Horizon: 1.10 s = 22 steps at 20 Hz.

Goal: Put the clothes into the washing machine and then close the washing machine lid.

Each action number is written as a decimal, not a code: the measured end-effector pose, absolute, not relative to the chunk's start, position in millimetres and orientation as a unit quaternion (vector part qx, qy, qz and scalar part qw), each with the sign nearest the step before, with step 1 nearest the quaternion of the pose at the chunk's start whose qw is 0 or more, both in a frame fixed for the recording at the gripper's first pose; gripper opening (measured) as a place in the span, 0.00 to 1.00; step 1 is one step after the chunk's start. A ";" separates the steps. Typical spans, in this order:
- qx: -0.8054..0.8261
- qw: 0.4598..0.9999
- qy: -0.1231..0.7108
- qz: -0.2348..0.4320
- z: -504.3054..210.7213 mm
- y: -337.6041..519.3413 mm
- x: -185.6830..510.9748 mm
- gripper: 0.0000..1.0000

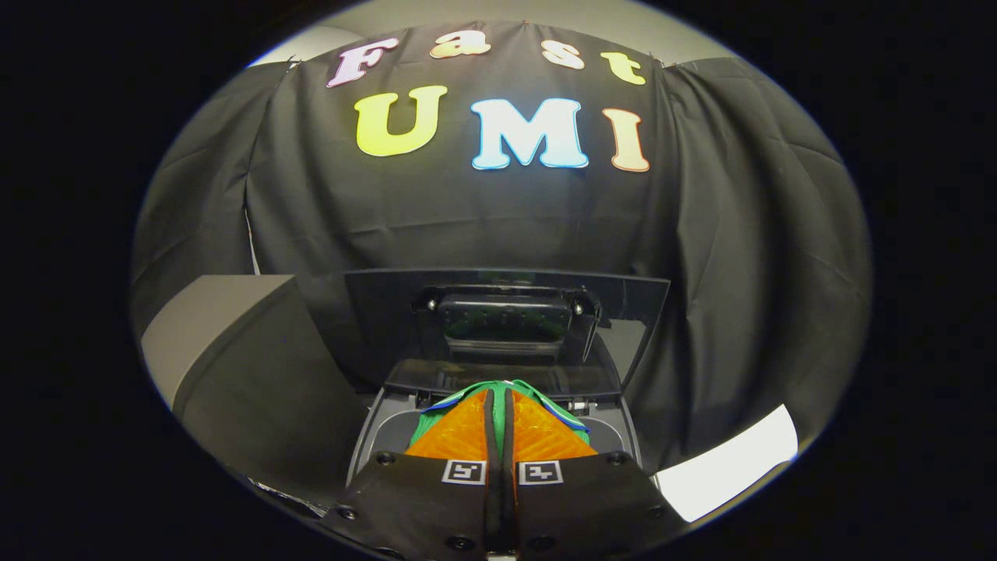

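The fingers (pixel 498 401), nearly closed, pinch a green cloth (pixel 545 399) low in the frame's centre, just above the washing machine (pixel 374 436), whose lid (pixel 506 312) stands raised behind. Best lower well inside the tub before releasing, so nothing drapes over the rim.

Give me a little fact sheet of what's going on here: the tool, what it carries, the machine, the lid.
tool: hand-held gripper, fingers closed together
carried item: green cloth with blue edging, pinched at the fingertips and draped around them
machine: washing machine just under and ahead of the fingers, top opening facing up
lid: washing machine lid raised, standing upright beyond the fingers
task stage: cloth held over the opening, not yet released; lid not yet closed
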State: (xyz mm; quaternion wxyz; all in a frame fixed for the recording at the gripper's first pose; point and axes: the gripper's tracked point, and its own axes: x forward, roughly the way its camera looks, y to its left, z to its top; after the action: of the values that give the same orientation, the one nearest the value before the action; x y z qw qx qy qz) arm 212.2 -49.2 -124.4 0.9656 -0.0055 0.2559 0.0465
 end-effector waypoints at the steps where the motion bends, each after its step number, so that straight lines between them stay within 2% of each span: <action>1: -0.006 0.964 0.260 0.046 -129.7 -48.4 211.7 0.01; 8: -0.009 0.958 0.282 0.043 -152.2 -42.4 200.3 0.05; 10: -0.008 0.963 0.265 0.044 -143.6 -39.9 199.6 0.12; 11: -0.009 0.966 0.256 0.043 -136.2 -39.3 198.6 0.11; 16: -0.022 0.970 0.241 0.035 -123.7 -39.2 197.7 1.00; 22: -0.014 0.973 0.227 0.031 -109.7 -33.5 193.6 1.00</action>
State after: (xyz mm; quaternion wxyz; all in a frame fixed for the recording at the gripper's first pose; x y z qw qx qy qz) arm 193.6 -33.5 -109.7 0.9733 -0.0137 0.2268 0.0312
